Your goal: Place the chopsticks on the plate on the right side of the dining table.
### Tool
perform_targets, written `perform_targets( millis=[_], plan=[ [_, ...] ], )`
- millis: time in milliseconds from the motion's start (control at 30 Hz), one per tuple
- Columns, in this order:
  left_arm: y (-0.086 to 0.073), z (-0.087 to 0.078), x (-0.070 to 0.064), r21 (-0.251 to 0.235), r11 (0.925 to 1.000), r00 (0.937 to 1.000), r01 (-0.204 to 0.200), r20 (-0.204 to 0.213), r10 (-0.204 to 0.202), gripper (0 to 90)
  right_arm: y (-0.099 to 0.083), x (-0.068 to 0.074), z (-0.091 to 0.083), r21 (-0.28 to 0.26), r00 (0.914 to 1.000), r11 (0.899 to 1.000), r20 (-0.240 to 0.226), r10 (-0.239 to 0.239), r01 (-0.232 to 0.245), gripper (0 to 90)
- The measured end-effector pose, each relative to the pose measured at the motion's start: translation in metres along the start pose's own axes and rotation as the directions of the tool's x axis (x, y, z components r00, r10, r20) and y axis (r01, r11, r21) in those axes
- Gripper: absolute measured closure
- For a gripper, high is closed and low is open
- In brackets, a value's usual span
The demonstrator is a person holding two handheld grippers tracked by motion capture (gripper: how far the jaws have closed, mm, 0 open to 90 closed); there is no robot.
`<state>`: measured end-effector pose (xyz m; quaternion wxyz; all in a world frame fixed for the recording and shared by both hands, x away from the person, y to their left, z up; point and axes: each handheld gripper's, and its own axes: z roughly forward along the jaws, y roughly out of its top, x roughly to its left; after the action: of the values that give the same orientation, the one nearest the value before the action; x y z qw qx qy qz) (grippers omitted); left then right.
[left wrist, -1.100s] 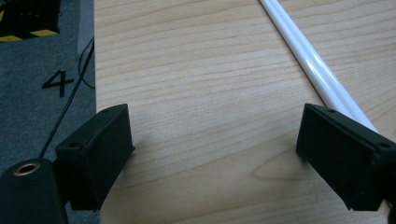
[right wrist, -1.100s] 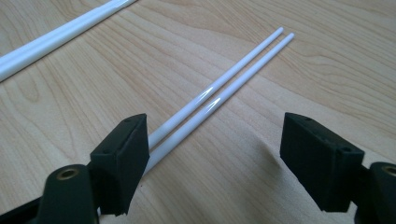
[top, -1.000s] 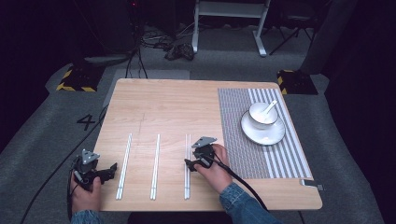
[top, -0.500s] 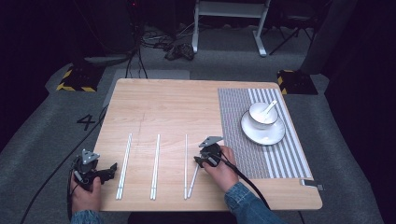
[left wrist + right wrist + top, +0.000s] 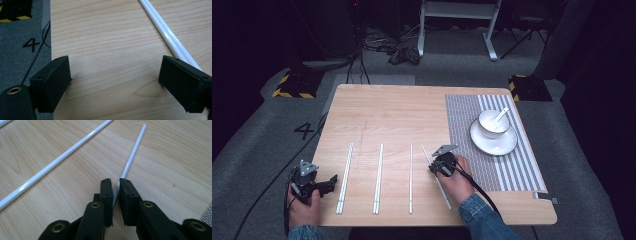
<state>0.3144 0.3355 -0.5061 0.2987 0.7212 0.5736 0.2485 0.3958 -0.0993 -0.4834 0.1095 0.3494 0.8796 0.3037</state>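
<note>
Right gripper view has my right tool (image 5: pixel 115 185) clamped on one white chopstick (image 5: pixel 130 158), angled off the bench (image 5: pixel 392 110) beside its partner (image 5: pixel 410 177), placing remains, while my left tool (image 5: pixel 115 82) rests apart.

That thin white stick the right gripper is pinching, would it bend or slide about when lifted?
The thin glossy white chopstick looks straight and rigid, so probably stiff. Its shiny surface suggests it could slip between the right gripper's narrow jaws. Held near one end, it may pivot, and likely rolls on the wooden table.
</note>
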Motion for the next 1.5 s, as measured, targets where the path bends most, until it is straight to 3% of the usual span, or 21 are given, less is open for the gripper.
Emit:
perform_targets(
  millis=[167,333,433,933,1200,1367,1500],
  plan=[
    [0.0,0.0,0.0,0.0,1.0,1.0,0.0,0.0,0.0,10.6,-0.001,-0.004,-0.002,0.014,1.0,1.0,-0.002,0.007,-0.006,83.8],
    [0.0,0.0,0.0,0.0,1.0,1.0,-0.001,0.0,0.001,10.6,-0.005,-0.006,-0.007,0.028,0.9995,0.999,0.015,0.027,-0.027,68.5],
    [0.0,0.0,0.0,0.0,1.0,1.0,-0.001,0.0,0.001,10.6,-0.008,-0.006,-0.012,0.035,0.9994,0.999,0.015,0.031,-0.031,66.9],
    [0.0,0.0,0.0,0.002,1.0,1.0,0.004,0.005,-0.004,10.6,-0.028,0.001,-0.034,0.134,0.9996,0.991,-0.005,0.027,-0.026,77.4],
    [0.0,0.0,0.0,0.002,1.0,1.0,0.003,0.004,-0.004,10.6,-0.028,0.004,-0.035,0.154,0.9997,0.988,0.014,0.018,-0.02,79.1],
    [0.0,0.0,0.0,0.002,1.0,1.0,0.004,0.004,-0.004,10.6,-0.024,0.006,-0.033,0.175,0.9998,0.985,0.017,0.006,-0.008,84.6],
    [0.0,0.0,0.0,0.002,1.0,1.0,0.004,0.005,-0.004,10.6,-0.025,0.005,-0.034,0.175,0.9989,0.984,0.023,0.04,-0.044,85.0]
  ],
)
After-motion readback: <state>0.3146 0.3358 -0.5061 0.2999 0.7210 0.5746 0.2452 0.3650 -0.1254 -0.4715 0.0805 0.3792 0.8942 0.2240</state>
